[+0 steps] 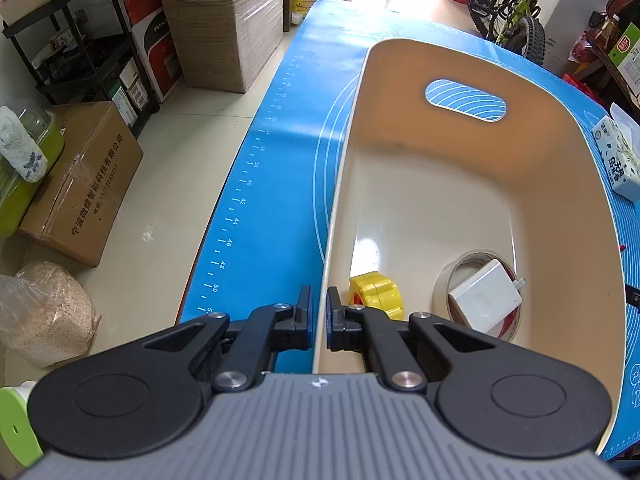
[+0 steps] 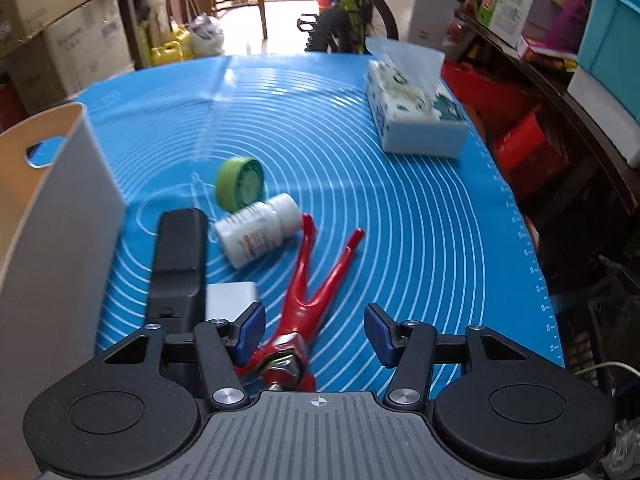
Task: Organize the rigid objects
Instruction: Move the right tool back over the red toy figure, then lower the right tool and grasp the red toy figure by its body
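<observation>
A cream plastic bin (image 1: 400,140) stands on the blue mat (image 1: 280,184). My left gripper (image 1: 319,312) is shut on the bin's near-left wall, one finger on each side of it. Inside lie a yellow ridged piece (image 1: 374,294), a tape roll (image 1: 448,276) and a white charger (image 1: 484,296). My right gripper (image 2: 316,332) hangs open over a red two-handled tool (image 2: 308,296), touching nothing. Beyond that tool lie a white pill bottle (image 2: 256,234), a green round lid (image 2: 240,186), a black bar-shaped object (image 2: 178,256) and a small white block (image 2: 230,296). The bin (image 2: 60,220) stands at the left.
A tissue pack (image 2: 416,116) sits at the mat's far right. Cardboard boxes (image 1: 224,32) and a black shelf (image 1: 80,52) stand on the floor to the left of the table. A bicycle (image 1: 508,8) is beyond it. Cluttered shelves (image 2: 560,80) line the right side.
</observation>
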`<state>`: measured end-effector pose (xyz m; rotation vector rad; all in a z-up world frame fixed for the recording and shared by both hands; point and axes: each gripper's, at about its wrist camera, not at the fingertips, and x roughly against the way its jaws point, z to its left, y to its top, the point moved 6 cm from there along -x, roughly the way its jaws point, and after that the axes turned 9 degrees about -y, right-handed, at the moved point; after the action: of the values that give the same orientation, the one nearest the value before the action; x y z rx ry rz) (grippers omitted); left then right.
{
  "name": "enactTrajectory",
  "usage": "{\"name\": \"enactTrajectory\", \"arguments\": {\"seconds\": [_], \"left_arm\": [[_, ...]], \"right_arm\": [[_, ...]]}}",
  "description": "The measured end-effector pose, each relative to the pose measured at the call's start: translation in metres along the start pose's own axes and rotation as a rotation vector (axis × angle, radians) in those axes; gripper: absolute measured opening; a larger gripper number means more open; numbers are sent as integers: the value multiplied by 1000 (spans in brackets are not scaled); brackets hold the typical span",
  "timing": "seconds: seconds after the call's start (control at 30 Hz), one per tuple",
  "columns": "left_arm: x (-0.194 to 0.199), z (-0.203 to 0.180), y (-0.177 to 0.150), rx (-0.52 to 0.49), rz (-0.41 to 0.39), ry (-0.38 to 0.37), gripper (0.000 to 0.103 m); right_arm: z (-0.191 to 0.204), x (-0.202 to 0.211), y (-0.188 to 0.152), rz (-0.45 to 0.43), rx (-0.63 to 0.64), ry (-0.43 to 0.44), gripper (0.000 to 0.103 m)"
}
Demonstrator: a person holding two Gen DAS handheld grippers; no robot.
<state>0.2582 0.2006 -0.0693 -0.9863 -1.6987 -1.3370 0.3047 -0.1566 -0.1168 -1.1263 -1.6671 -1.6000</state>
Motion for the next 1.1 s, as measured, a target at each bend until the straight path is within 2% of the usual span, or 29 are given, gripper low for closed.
{"name": "enactTrajectory", "arguments": {"seconds": [0.4,0.63,0.67,0.77,0.97,1.1], "left_arm": [[0,-1,0,-3,0,0,7],[0,-1,1,-3,2,3,7],[0,0,1,-3,2,3,7],[0,0,1,-4,2,2,7],[1,2,2,-1,2,0,7],[1,2,2,1,0,-1,7]], "right_arm": [[14,-26,-4,52,36,-15,59],[13,-32,-5,73,14,-2,58],[14,-32,-5,73,17,4,51],[18,-30,-5,74,39,15,42],[14,-28,-6,95,11,19,34],[11,-22,-4,75,-5,16,34]]}}
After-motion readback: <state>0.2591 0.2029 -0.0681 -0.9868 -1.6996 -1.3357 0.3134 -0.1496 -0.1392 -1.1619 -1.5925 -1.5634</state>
